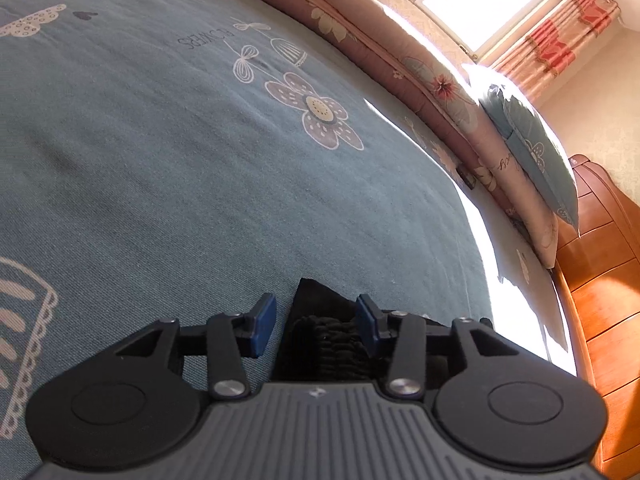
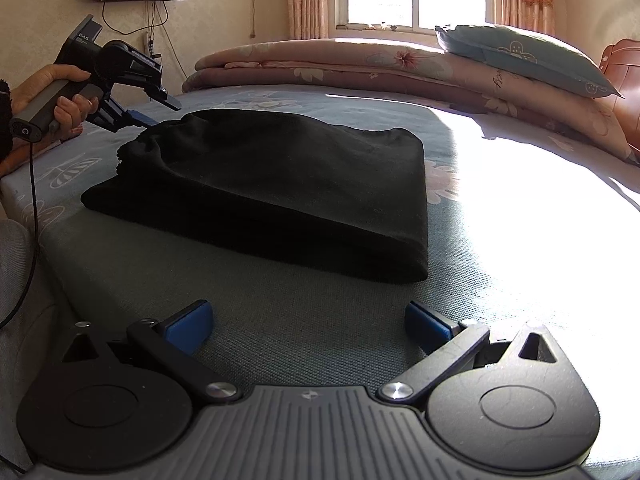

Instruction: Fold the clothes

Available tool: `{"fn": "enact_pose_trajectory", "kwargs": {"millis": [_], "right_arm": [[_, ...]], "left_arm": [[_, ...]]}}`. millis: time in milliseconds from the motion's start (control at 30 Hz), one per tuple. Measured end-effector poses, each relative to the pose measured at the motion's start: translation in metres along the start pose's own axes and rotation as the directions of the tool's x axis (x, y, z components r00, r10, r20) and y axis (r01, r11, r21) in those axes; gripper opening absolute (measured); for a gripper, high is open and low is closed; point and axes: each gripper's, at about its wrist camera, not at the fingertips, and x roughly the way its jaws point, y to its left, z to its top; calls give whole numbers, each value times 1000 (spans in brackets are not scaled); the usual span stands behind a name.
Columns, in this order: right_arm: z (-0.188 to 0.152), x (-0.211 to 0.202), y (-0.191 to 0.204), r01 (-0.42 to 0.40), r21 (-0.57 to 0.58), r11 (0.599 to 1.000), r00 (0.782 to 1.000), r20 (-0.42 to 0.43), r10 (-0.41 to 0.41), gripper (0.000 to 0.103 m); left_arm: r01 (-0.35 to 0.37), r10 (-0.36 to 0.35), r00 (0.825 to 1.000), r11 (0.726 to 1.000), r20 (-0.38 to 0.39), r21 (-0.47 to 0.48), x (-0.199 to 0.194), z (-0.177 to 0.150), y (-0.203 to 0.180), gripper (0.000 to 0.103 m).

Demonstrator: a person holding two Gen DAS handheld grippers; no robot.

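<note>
Left claw (image 1: pixel 316 330) stands partly apart astride the gathered corner of the folded black garment (image 2: pixel 280 188), its pads (image 1: pixel 262 330) not pressing the cloth. My right claw (image 2: pixel 308 326) gapes wide and empty just before the garment's near edge. Garment lies flat on the bed (image 2: pixel 320 344), well short of the pillow (image 2: pixel 520 58).

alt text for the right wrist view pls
A folded black garment lies on a blue floral bedsheet, ahead of the open, empty right gripper. At far left a hand holds the left gripper at the garment's gathered corner; quilts and window behind.
</note>
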Motion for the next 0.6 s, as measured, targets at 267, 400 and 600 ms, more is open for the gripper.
{"fn": "enact_pose_trajectory", "kwargs": {"millis": [267,400,600], "right_arm": [[-2,1,0,1,2,1000,1000,4,-1,103],[-1,0,-1,-2,2,1000,1000,3,2,103],[-2,0,-1,-2,2,1000,1000,9,2,103]], "left_arm": [[124,-118,988,991,-99,50,23,-10,-35,65],[64,-61,991,998,-123,27,34,-15,-27,65],[41,-35,995,997,-92,61,-5,-5,-30,74]]}}
